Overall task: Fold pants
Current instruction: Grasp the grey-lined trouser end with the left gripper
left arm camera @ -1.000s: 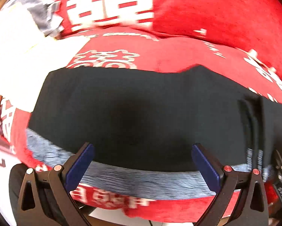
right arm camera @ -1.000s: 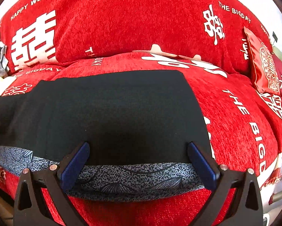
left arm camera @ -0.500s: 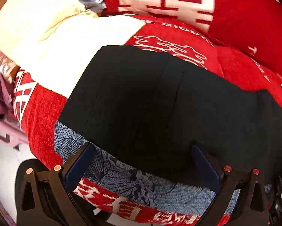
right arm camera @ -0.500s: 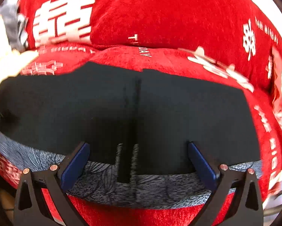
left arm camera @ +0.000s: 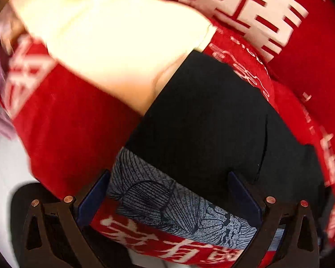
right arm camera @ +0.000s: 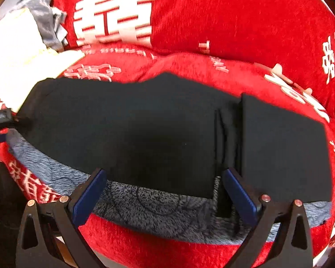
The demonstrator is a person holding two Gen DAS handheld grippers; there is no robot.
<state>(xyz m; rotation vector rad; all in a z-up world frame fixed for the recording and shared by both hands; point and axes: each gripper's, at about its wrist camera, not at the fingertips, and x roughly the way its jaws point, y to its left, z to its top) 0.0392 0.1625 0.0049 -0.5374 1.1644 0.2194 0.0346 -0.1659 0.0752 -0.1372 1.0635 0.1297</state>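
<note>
- Looking along the left hand-held gripper (left arm camera: pixel 168 192), its blue-padded jaws stand wide apart with nothing between them, poised over the near left end of the black pants (left arm camera: pixel 212 122).
- The pants lie flat on a grey-blue patterned blanket (left arm camera: pixel 167 203) spread over the red sofa seat (left arm camera: pixel 73 125); a cream cloth (left arm camera: pixel 113 35) sits just past their far left corner, and this view is smeared by motion.
- A thin seam or pocket slit shows toward the right of the black fabric, so this end may be the waist, though I cannot tell for sure.
- Seen from the right hand-held gripper (right arm camera: pixel 164 184), the jaws are likewise spread and empty, at the near edge of the pants (right arm camera: pixel 127 134).
- The garment stretches across the seat cushion, with a vertical bunch of pleats (right arm camera: pixel 226 138) just ahead of the right finger and a flatter panel beyond it.
- Judging by the drape, the cloth is light, limp and thin; it will sag and slide on the fuzzy blanket rather than hold shape.
- Pinching a doubled edge or corner at each end looks wisest, catching all layers, while keeping clear of the blanket underneath.
</note>
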